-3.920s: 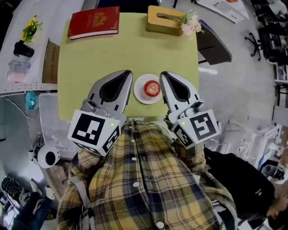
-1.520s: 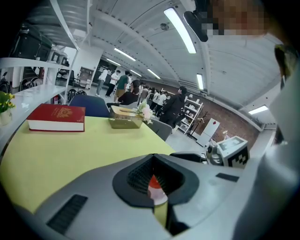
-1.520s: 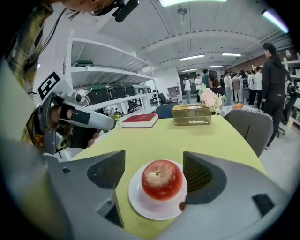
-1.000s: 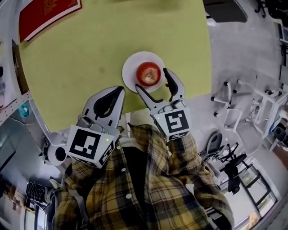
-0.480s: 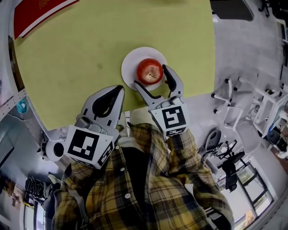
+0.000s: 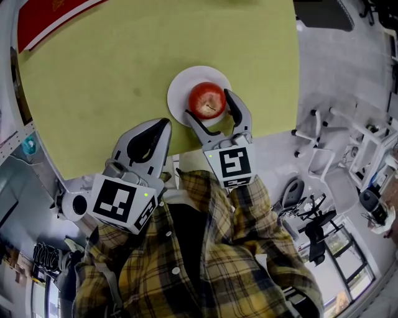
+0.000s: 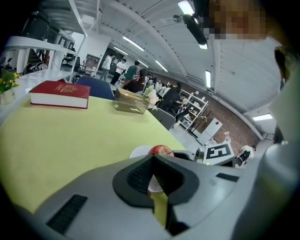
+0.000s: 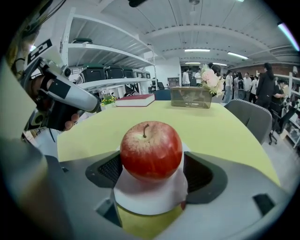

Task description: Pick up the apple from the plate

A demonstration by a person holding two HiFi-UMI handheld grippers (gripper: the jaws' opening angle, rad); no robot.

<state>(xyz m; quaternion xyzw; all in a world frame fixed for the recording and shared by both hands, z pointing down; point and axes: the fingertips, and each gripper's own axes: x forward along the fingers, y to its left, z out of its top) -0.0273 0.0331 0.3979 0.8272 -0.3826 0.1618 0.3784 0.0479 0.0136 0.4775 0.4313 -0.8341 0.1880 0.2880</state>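
A red apple (image 6: pixel 207 100) sits on a small white plate (image 6: pixel 180 93) near the front edge of the yellow-green table (image 6: pixel 124 74). My right gripper (image 6: pixel 208 105) is open, one jaw on each side of the apple; a small gap shows on both sides. The right gripper view has the apple (image 8: pixel 151 150) upright on the plate (image 8: pixel 150 194) between the dark pads (image 8: pixel 108 169). My left gripper (image 6: pixel 163 124) is shut and holds nothing, left of the plate at the table edge. From the left gripper (image 7: pixel 152 160), the apple (image 7: pixel 160 150) lies just beyond the tips.
A red book (image 6: pixel 56 18) lies at the table's far left corner. A glass box (image 8: pixel 191 97) with flowers (image 8: pixel 209 78) stands at the far end. Chairs and people are beyond the table; the floor lies to the right.
My right gripper has slid forward a little over the last second, so its jaws now flank the apple more fully. The left gripper has stayed put.
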